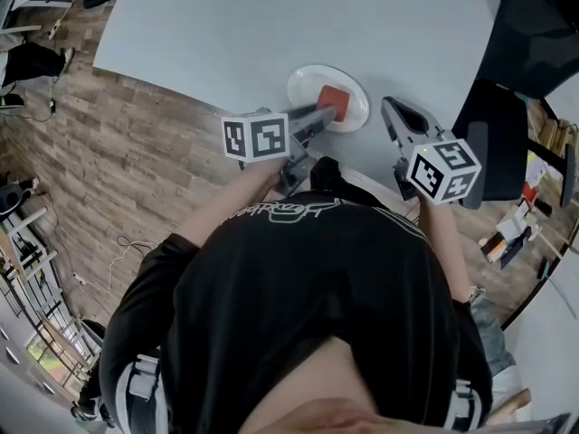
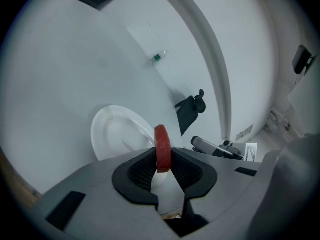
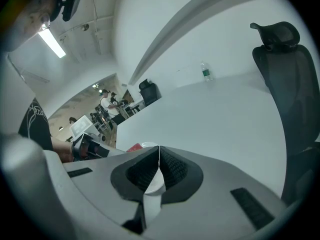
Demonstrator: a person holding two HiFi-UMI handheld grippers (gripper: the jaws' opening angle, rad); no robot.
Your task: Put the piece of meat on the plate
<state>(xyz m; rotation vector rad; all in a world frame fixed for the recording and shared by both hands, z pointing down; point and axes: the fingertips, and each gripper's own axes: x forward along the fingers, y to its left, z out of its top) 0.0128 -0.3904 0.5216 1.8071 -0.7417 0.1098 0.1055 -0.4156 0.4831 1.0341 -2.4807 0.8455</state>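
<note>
A flat red piece of meat (image 2: 162, 148) stands on edge between the jaws of my left gripper (image 2: 161, 165), which is shut on it. In the head view the meat (image 1: 333, 99) hangs over the near part of the white plate (image 1: 308, 81), with the left gripper (image 1: 327, 111) reaching in from the left. The plate (image 2: 117, 131) lies on the table just ahead and left of the jaws. My right gripper (image 1: 391, 107) hovers to the right of the plate; its pads meet with nothing between them (image 3: 158, 156).
A pale grey table (image 1: 271, 25) carries the plate and, at its far side, a small clear bottle (image 2: 158, 58). A black office chair (image 1: 507, 134) stands at the table's right edge. Wood floor lies to the left.
</note>
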